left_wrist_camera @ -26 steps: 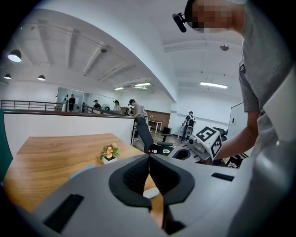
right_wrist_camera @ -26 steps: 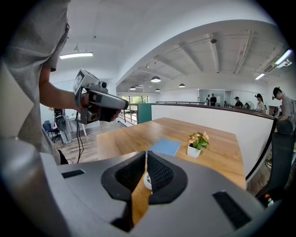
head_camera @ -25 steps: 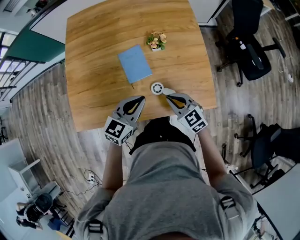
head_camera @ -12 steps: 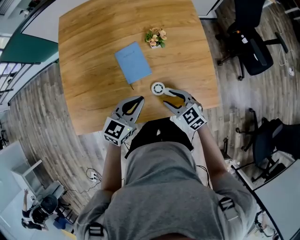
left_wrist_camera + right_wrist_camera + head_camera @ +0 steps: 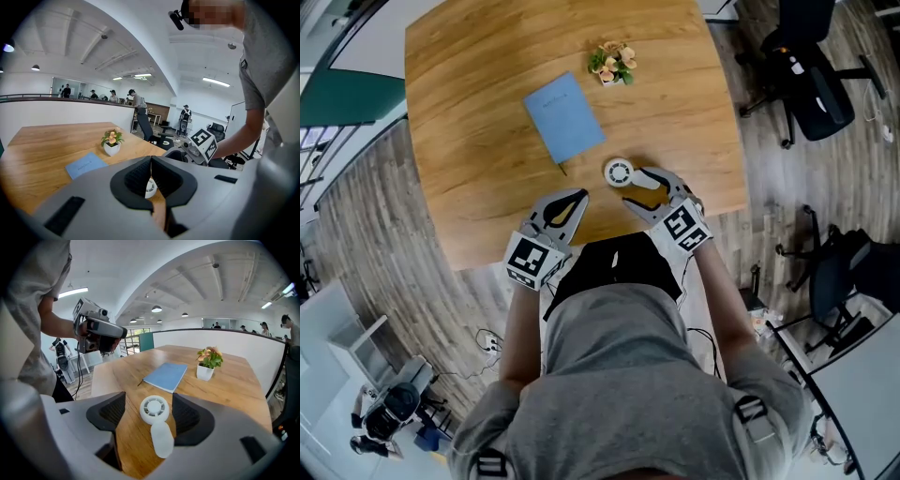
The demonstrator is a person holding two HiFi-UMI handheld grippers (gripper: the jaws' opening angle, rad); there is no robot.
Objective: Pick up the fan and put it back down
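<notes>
Starting at the left, the left gripper (image 5: 579, 197) hovers over the near edge of the table (image 5: 478, 112) with its jaws pressed together and nothing between them, taking no part in the work. Its own view only looks past the closed tips toward the fan. Just beyond it, farther out on the table, lies the blue notebook (image 5: 563, 117), and farther still, a little to the right, stands the small potted plant (image 5: 613, 66); neither is touched. Right of the notebook's near corner the white fan (image 5: 618, 172) lies flat on the wood, round grille face up at the far end and handle pointing back toward the person. The change is at the right gripper (image 5: 636, 190): a second ago its jaws were clamped on the fan's handle, and they have just been opening. In the right gripper view they now stand wide on either side of the fan (image 5: 154, 409), with bare table showing between each pad and the plastic. The fan looks settled and bears its own weight, so the put-down appears done. What likely remains is drawing the right gripper straight back without catching the handle.
</notes>
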